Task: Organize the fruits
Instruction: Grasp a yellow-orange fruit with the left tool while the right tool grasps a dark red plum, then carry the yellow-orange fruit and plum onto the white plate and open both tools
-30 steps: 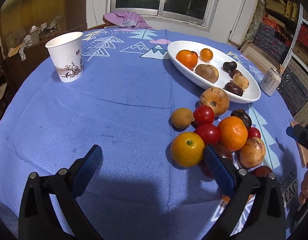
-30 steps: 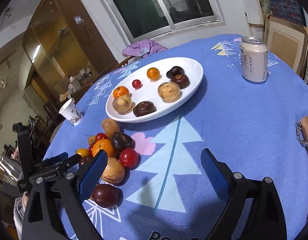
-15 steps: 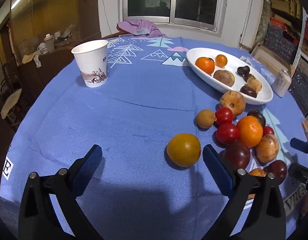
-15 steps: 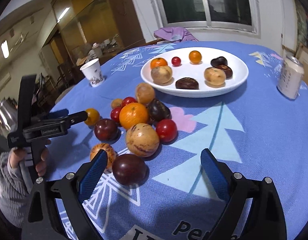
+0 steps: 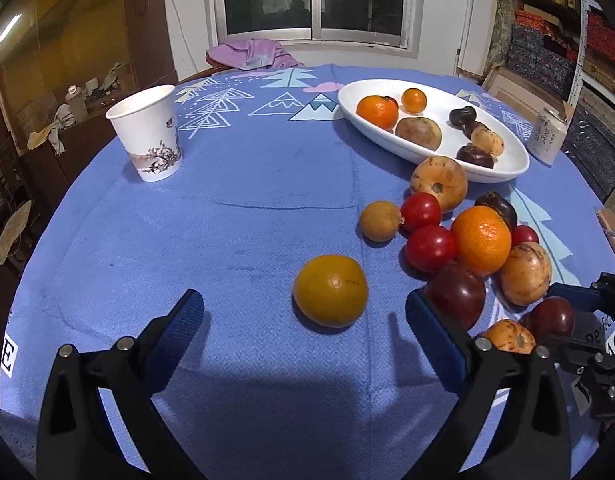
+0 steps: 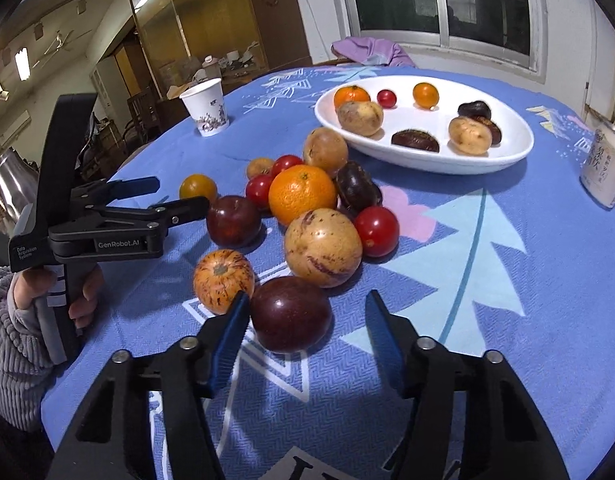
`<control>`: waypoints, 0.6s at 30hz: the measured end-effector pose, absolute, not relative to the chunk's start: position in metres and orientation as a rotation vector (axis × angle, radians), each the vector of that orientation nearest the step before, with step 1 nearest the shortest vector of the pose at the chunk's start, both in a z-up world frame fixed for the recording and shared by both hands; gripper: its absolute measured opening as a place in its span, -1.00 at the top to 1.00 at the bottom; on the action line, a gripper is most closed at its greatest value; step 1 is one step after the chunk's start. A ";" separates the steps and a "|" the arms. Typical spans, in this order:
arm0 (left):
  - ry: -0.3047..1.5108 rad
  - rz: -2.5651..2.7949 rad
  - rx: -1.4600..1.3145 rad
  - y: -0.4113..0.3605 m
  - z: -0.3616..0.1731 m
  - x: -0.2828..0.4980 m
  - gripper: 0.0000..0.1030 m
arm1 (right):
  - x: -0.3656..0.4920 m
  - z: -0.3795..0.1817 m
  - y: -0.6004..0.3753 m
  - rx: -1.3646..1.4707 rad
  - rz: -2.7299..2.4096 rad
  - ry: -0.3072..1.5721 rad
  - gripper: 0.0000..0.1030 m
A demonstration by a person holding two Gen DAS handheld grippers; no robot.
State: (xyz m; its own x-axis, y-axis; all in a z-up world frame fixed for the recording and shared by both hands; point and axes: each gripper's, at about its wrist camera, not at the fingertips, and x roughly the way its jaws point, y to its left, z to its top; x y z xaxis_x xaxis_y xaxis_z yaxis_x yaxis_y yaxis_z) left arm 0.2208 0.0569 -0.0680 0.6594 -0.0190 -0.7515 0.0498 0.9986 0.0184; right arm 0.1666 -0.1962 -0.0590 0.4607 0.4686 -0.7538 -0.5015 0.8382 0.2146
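Observation:
A dark purple plum (image 6: 291, 314) lies on the blue tablecloth at the near edge of a fruit pile. My right gripper (image 6: 307, 300) is closing around it. The left pad is at its side and the right pad stands off it. Behind the plum sit a speckled tan fruit (image 6: 323, 248), a striped orange fruit (image 6: 223, 280) and a big orange (image 6: 301, 194). My left gripper (image 5: 303, 300) stands open around a yellow-orange fruit (image 5: 330, 296) without touching it. The white plate (image 5: 507, 168) at the back right holds several fruits.
A paper cup (image 5: 147, 132) stands at the back left. Beside the plate (image 6: 427, 164) there is a drink can (image 6: 603, 168). Red tomatoes (image 5: 429, 248) and another dark plum (image 6: 233, 220) crowd the pile. A person's hand in a grey sleeve (image 6: 15, 320) holds the left gripper (image 6: 181, 193).
My right gripper swung left toward the fruit pile, came down to the dark plum, and its jaws narrowed around it. The yellow-orange fruit now sits apart from the pile, centred between the left jaws.

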 end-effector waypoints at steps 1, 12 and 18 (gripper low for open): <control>0.851 -0.048 0.037 0.056 -0.068 0.222 -0.92 | 0.167 -0.060 -0.196 -0.039 0.598 0.920 -0.01; 0.894 -0.118 -0.011 0.054 -0.076 0.231 0.26 | 0.167 -0.059 -0.193 -0.028 0.621 0.923 0.24; 0.880 -0.103 -0.018 0.058 -0.074 0.228 0.26 | 0.166 -0.058 -0.193 -0.034 0.619 0.920 0.25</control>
State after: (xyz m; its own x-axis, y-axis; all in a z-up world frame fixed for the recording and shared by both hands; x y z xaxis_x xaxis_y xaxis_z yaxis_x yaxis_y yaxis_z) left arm 0.2282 0.0577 -0.0740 0.6326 -0.0977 -0.7683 0.0831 0.9948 -0.0580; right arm 0.1665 -0.1930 -0.0583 0.4455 0.4855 -0.7522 -0.5137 0.8268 0.2294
